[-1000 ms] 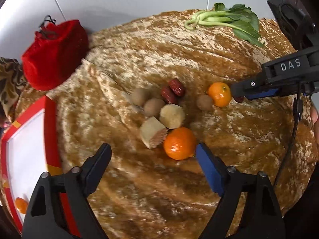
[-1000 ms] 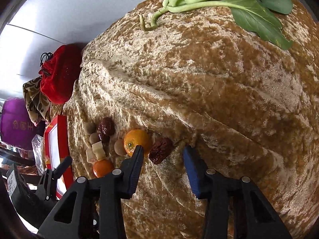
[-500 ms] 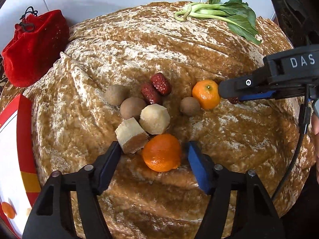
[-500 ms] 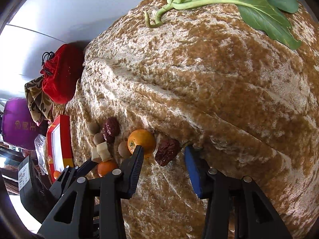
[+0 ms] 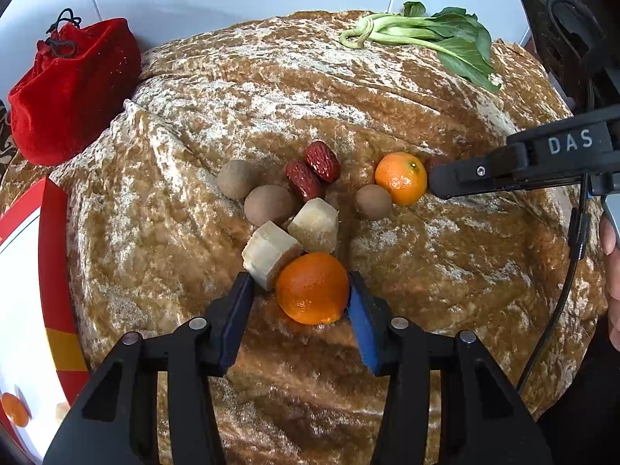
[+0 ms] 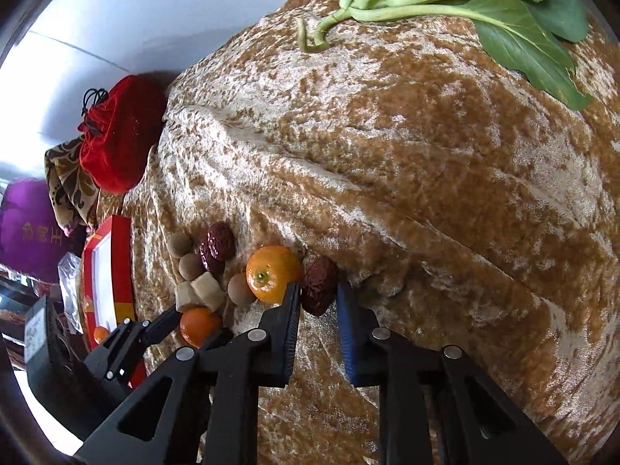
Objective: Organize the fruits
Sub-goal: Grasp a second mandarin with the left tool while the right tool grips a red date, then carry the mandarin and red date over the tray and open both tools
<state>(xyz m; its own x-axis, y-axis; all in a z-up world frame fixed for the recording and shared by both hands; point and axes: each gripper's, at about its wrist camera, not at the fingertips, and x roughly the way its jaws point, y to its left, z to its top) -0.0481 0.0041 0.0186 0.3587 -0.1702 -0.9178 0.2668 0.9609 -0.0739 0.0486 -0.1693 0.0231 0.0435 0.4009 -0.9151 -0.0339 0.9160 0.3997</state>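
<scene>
Closing in, both open claws (image 5: pixel 300 294) (image 6: pixel 318 296) now straddle fruit: left the tangerine (image 5: pixel 312 288), right the upright-lying date (image 6: pixel 319 286).

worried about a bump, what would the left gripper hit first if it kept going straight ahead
The near orange, already between the open left gripper fingers. Its left finger would likely nudge the pale chunk beside it.

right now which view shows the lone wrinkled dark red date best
The right wrist view: the lone wrinkled dark red date sits whole between the right hand-held gripper fingers. The left wrist view shows only a sliver behind that gripper.
</scene>
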